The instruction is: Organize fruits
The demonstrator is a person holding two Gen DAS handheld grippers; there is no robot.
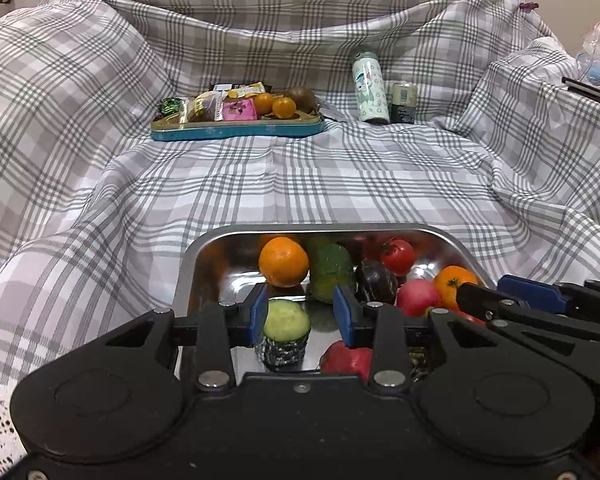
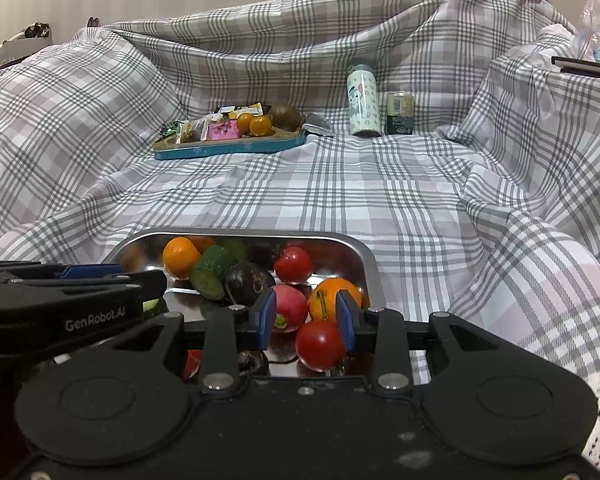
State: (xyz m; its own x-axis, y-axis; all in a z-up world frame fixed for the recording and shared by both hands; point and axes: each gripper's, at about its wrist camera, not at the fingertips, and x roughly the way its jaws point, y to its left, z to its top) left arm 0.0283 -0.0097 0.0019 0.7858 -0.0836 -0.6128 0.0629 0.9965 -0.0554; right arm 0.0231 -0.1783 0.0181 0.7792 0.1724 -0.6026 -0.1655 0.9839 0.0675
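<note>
below, left claw [image 1: 302, 310] spread wide over a shiny rectangular steel tray [image 1: 196, 256], blue pads either side of a cut cucumber piece with pale green face and dark skin [image 1: 286, 330] but clear of it, nothing gripped. further into the tray, a round orange [image 1: 284, 261], a dark green cucumber chunk [image 1: 332, 272], a dark purple round fruit [image 1: 376, 280], a red tomato [image 1: 398, 256], a pink-red radish-like ball [image 1: 418, 296] and a second orange with a green stem mark [image 1: 454, 282], all crowded together. right claw [image 2: 306, 318] likewise parted over the right half of the same tray, a glossy red tomato [image 2: 320, 344] sitting low between the pads; contact with the right pad hard to judge, left pad apart from it. grey-and-white checked cloth [image 1: 340, 184] draped across the tabletop and bunched up behind. well back on the cloth, a shallow blue tin tray [image 1: 236, 132] loaded with wrapped snacks, two small oranges and a brown kiwi; to its right a white printed bottle [image 1: 370, 90] upright, just beside a short dark green can [image 1: 404, 102].
</note>
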